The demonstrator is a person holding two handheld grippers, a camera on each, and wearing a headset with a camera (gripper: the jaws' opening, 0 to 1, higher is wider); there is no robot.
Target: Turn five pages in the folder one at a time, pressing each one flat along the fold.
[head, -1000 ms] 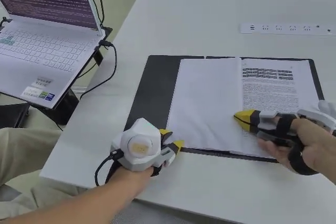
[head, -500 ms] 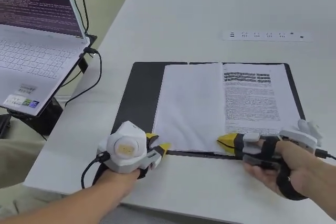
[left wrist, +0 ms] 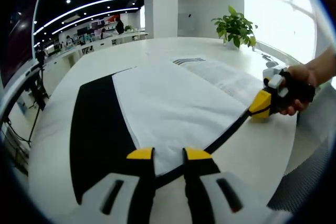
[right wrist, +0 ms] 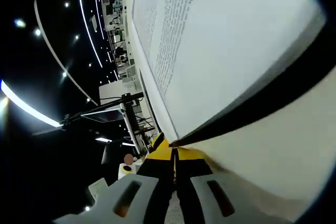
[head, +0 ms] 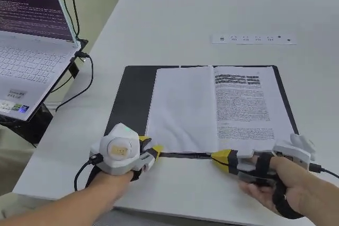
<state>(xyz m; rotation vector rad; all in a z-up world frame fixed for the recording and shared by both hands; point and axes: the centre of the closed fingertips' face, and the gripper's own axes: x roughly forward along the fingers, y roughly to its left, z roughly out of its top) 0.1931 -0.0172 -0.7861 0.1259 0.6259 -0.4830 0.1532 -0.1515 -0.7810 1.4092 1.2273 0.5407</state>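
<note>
Table [head: 175,9]: carrying folder, lower centre of head view. Laptop [head: 26,51]: sitting upper left. Folder [head: 135,99]: lying open, pages flat. Left gripper [head: 154,150]: resting by lower-left page corner, jaws slightly spread. Right gripper [head: 214,157]: sitting at folder's bottom edge, jaws pressed together.

White table [head: 175,19] w/ open folder [head: 132,99], pwr strip [head: 253,39]

I can't read anything here. The print on the right-hand page [head: 242,104] of the folder [head: 132,96] is too small, the lines on the laptop screen [head: 29,9] blur together, and the stickers [head: 15,107] at the laptop's near corner are illegible.
</note>
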